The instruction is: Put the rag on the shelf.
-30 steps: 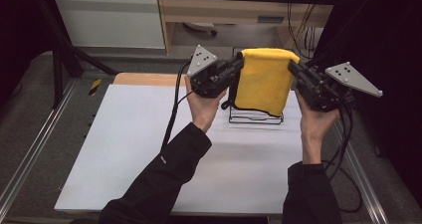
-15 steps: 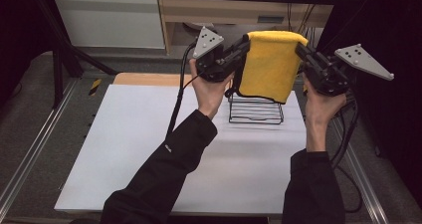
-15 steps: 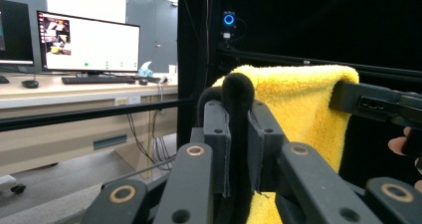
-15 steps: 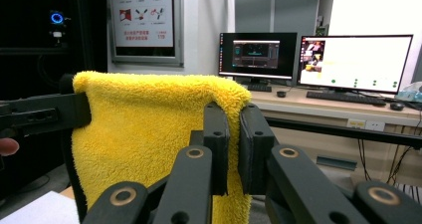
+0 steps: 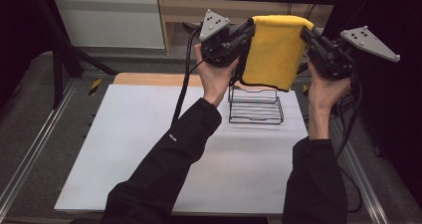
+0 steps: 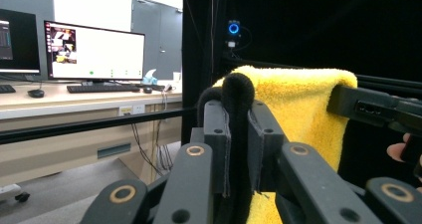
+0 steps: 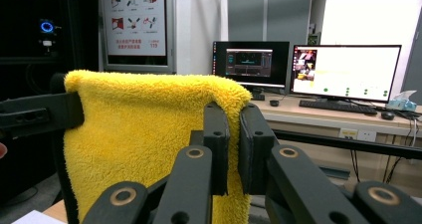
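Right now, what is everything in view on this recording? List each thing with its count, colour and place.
towel: one, yellow, held up between both claws above the rack
wire rack: one, black, on the white table
table: one, white top with a wooden far edge
monitors: two, lit, on a desk in the background
keyboard: one, dark, on that desk
left claw: one, black, shut on the towel's left edge
right claw: one, black, shut on its right edge
sleeves: two, black

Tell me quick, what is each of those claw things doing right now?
Left gripper: closed, pinching one top edge of the yellow towel.
Right gripper: closed, pinching the towel's other top edge; the towel hangs between them above the wire rack.
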Available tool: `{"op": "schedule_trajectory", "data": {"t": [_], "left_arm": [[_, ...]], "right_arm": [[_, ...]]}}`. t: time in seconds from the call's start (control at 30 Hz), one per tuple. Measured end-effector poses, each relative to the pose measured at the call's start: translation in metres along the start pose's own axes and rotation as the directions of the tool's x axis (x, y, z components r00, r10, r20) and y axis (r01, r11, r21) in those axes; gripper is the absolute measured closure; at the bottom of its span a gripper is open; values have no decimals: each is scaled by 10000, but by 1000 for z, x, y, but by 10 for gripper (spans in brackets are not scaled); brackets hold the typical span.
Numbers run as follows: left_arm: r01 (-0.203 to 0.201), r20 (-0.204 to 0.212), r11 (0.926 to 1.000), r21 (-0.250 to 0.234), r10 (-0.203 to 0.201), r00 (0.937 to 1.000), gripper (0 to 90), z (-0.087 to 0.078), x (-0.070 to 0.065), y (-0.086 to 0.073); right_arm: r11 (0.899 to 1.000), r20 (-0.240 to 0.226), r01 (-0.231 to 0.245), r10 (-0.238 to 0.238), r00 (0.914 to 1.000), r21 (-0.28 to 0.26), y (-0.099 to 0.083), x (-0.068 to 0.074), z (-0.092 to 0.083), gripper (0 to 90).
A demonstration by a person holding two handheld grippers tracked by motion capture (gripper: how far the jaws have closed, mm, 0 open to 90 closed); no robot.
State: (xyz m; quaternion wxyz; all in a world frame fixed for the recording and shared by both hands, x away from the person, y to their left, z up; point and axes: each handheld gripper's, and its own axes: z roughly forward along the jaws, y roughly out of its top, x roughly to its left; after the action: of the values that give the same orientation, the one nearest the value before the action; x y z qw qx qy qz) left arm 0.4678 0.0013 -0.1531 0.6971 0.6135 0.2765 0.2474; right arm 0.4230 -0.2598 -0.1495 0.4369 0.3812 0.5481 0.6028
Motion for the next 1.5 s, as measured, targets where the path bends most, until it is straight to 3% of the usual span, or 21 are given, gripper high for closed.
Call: {"op": "schedule_trajectory", "data": {"t": [0.47, 0.63, 0.83, 0.93, 1.03, 1.17, 1.27, 1.4, 1.5], "left_arm": [[-300, -246, 9995, -29, 299, 9993, 806, 17, 7, 18], [-255, -306, 9997, -13, 254, 9992, 805, 23, 13, 22], [-606, -430, 9981, 74, 609, 9972, 805, 31, 14, 27], [-706, -517, 9974, 138, 713, 9961, 805, 36, 17, 28], [-504, -509, 9986, 152, 511, 9974, 805, 40, 22, 28], [-675, -576, 9972, 331, 694, 9959, 805, 46, 26, 27], [-728, -678, 9964, 430, 756, 9948, 805, 49, 30, 24], [-518, -545, 9977, 447, 542, 9970, 805, 51, 35, 19], [-672, -566, 9958, 622, 708, 9959, 805, 52, 37, 15]], "right_arm": [[9999, 113, 45, -44, 9999, -97, 16, -10, 24, 843], [9996, 99, 260, -259, 9996, -90, 20, -12, 31, 843], [9998, 160, 134, -131, 9998, -146, 22, -18, 40, 844], [9999, 121, 95, -93, 9999, -130, 23, -21, 44, 843], [9999, 115, 104, -103, 9999, -133, 23, -22, 48, 843], [10000, 119, 75, -75, 9999, -33, 20, -25, 55, 843], [9999, 93, 83, -84, 9999, 64, 17, -27, 61, 843], [9997, 52, 153, -154, 9999, 176, 12, -29, 66, 842], [9996, -14, 179, -179, 9998, 214, 7, -30, 68, 842]]}}
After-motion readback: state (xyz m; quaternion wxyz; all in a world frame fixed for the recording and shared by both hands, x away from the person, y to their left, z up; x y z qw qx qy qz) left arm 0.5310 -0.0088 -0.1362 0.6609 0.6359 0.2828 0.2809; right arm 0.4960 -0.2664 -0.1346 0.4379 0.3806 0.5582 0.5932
